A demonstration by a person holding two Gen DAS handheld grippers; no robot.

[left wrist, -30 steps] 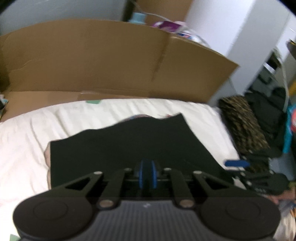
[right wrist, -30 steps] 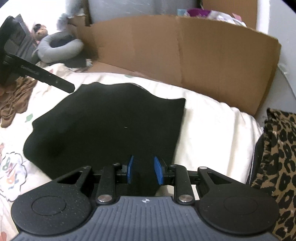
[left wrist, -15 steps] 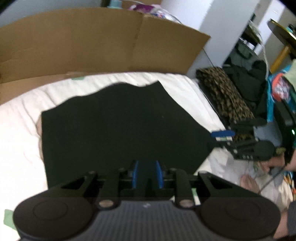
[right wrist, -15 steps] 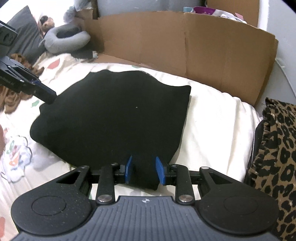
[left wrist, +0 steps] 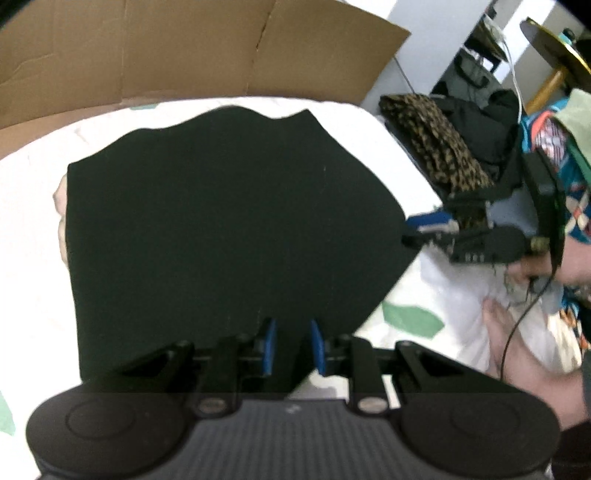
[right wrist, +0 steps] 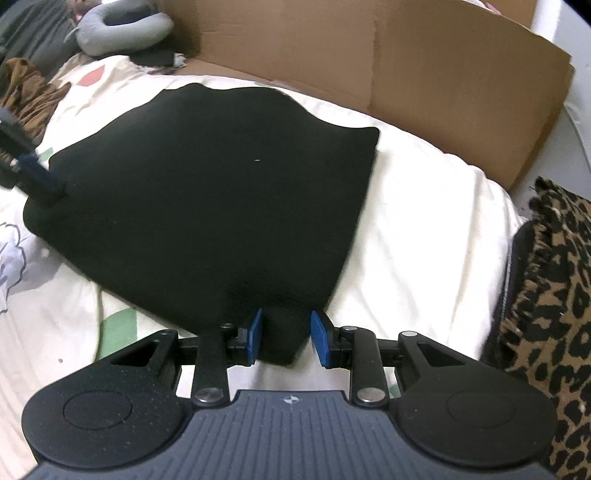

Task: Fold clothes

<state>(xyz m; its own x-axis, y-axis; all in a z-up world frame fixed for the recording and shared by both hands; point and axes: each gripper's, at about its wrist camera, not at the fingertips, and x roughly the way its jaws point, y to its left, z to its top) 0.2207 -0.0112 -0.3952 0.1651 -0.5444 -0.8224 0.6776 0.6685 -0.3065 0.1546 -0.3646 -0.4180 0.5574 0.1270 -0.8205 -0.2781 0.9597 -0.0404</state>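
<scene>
A black garment (left wrist: 221,221) lies spread flat on the white bed sheet (left wrist: 29,258). My left gripper (left wrist: 292,347) is at its near corner, blue pads parted, with the cloth running loosely between them. In the right wrist view the same garment (right wrist: 221,192) fills the middle. My right gripper (right wrist: 286,338) stands over its near right corner, where a tab of black cloth sits between the parted pads without being squeezed. The right gripper (left wrist: 428,225) shows at the garment's right edge in the left view. The left gripper (right wrist: 40,177) shows at its left edge in the right view.
A cardboard sheet (right wrist: 443,74) stands along the far side of the bed. Leopard-print fabric (right wrist: 546,277) lies off the right edge. A grey neck pillow (right wrist: 122,29) and a brown cloth (right wrist: 26,92) sit at the far left. A person's hand (left wrist: 535,266) holds the right gripper.
The left gripper's pads, pressed together a second ago, now stand apart. Both grippers have come down toward the bed, and the garment lies flatter and fuller in view.
</scene>
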